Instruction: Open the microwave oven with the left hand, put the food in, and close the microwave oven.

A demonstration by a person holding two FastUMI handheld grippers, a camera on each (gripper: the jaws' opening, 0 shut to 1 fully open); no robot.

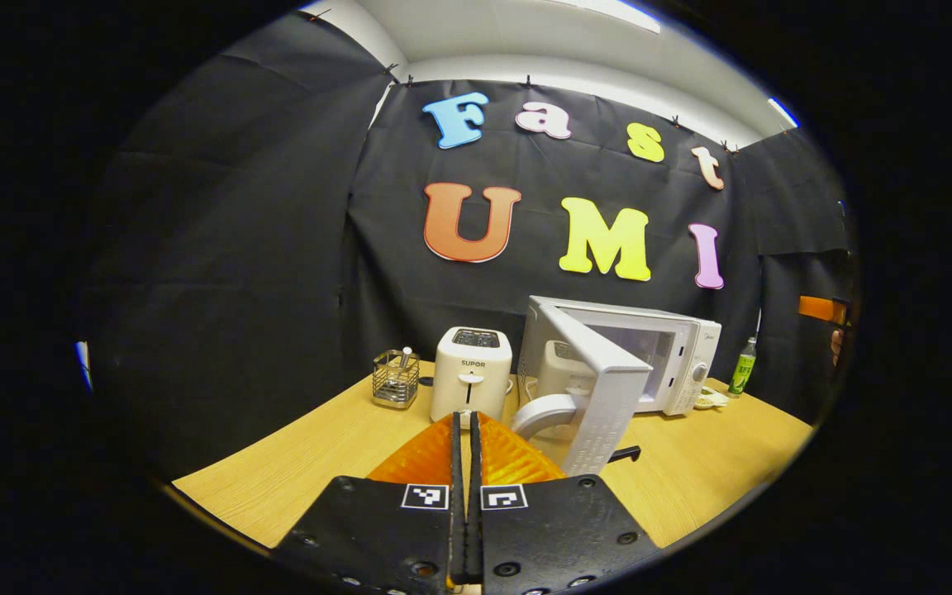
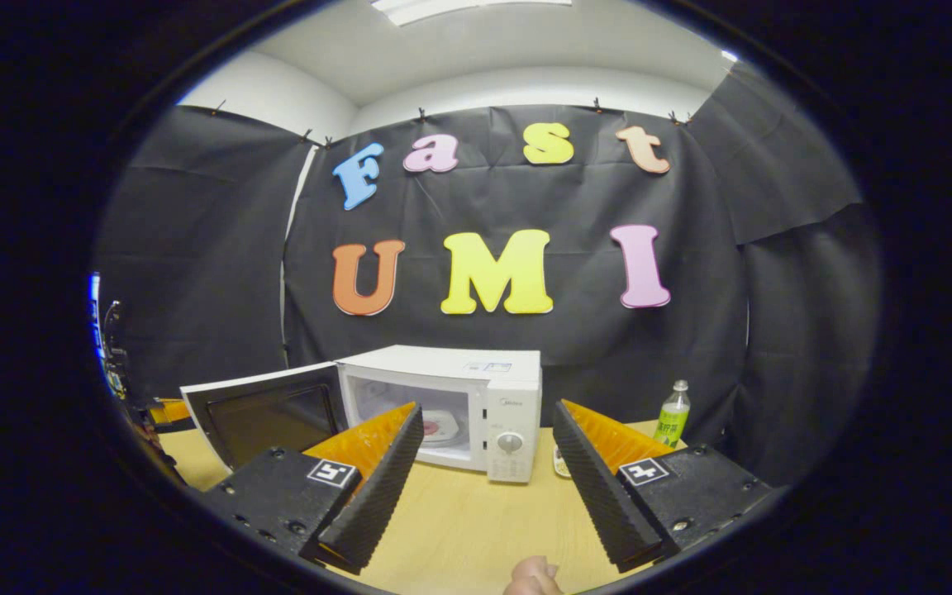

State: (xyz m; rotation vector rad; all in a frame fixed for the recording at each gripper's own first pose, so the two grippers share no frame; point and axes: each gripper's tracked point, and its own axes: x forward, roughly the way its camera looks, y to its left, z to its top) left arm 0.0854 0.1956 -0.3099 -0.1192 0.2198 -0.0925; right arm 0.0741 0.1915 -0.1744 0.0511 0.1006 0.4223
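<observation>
A white microwave oven [image 2: 476,397] with a dark-windowed door [image 2: 265,413] sits on a pale wood-grain table [image 2: 476,512], beside a cream toaster [image 1: 471,372], a silvery wire-mesh holder [image 1: 396,380], and a green bottle [image 2: 673,413] with a white cap.

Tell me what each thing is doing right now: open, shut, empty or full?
Microwave door: swung wide open.
Microwave: a plate sits inside.
Left claw: shut, holding nothing.
Right claw: open, holding nothing.
Green bottle: upright, cap on.
Toaster: nothing sticking out.
Wire basket: holds a utensil.
</observation>
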